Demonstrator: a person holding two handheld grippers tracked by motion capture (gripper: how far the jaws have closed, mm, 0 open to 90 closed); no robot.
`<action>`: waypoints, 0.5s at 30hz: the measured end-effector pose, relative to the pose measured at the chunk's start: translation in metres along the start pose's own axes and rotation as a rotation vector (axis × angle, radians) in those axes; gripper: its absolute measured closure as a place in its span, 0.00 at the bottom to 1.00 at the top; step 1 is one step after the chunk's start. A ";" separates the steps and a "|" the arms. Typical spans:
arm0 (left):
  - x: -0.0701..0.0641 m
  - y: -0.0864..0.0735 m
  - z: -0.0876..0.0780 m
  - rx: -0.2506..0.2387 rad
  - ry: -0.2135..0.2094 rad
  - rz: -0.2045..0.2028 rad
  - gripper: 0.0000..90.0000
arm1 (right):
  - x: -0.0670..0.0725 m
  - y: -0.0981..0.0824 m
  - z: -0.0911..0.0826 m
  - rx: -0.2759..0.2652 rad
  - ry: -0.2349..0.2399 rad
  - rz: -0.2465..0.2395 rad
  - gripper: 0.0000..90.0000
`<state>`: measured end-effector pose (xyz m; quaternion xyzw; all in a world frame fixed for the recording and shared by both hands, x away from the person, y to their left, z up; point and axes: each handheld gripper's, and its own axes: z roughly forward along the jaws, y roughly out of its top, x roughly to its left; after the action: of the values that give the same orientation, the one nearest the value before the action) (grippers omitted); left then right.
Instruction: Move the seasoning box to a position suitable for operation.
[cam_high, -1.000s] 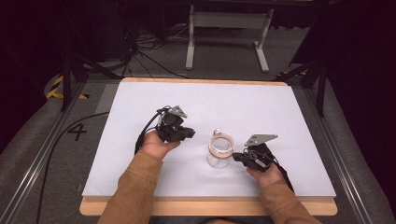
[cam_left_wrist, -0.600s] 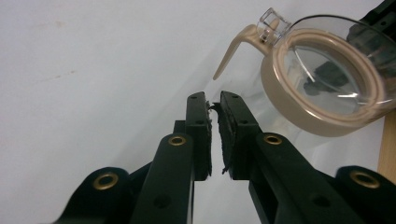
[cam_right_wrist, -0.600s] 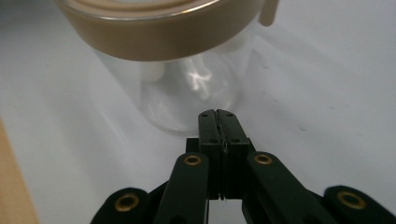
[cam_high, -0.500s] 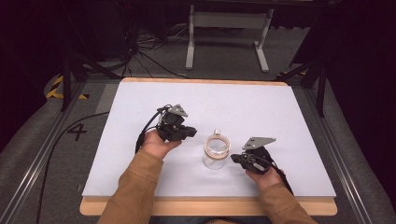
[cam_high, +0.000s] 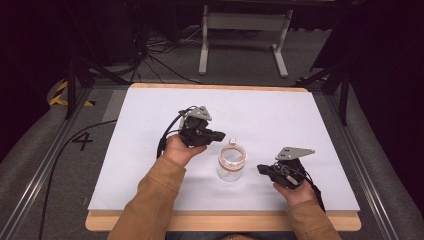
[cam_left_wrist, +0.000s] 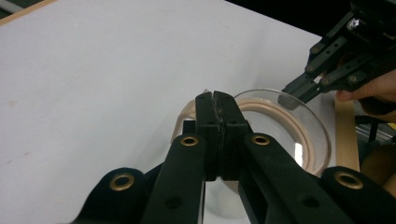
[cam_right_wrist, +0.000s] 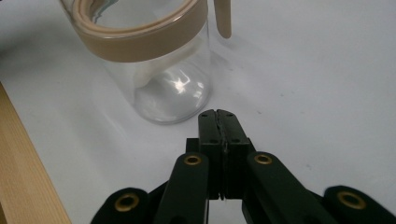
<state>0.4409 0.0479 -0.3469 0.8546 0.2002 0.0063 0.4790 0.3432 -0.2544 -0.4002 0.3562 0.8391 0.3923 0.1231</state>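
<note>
Clear glass jar (cam_high: 231, 164) with a tan band round its open mouth, standing upright on the white table sheet (cam_high: 150, 130), near the person's edge and between the two hands; a small tan tab is sticking out from the rim on the far side

Left gripper (cam_high: 220, 135): hovering just beside the jar's rim, on its far left. Its jaws have just been closing and are now meeting pad to pad with nothing between them. Seen in the left gripper view (cam_left_wrist: 215, 100), the tips are sitting above the rim's near edge, not touching it as far as I can tell

Right gripper (cam_high: 262, 170): being held low, a little apart from the jar's right side, jaws pressed together on nothing; in the right gripper view (cam_right_wrist: 218, 116) the tips are pointing at the jar's base (cam_right_wrist: 170, 95), short of it

Judgement: both tools are flanking the jar, empty, likely readying to steady and handle it; the mouth is standing open and no lid is lying on the sheet

Wooden table edge (cam_high: 220, 220): showing beneath the sheet
</note>
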 end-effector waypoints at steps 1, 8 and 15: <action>0.000 0.001 0.001 -0.003 0.002 0.005 0.99 | 0.001 -0.001 0.000 0.003 0.001 0.000 1.00; -0.004 0.007 0.007 -0.057 0.004 0.029 0.99 | 0.006 -0.002 0.001 0.006 0.017 -0.004 1.00; 0.000 0.003 0.016 -0.080 0.021 0.041 1.00 | 0.010 -0.001 -0.001 0.005 0.024 -0.008 1.00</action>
<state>0.4448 0.0337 -0.3533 0.8386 0.1872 0.0329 0.5106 0.3352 -0.2480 -0.3994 0.3486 0.8427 0.3941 0.1138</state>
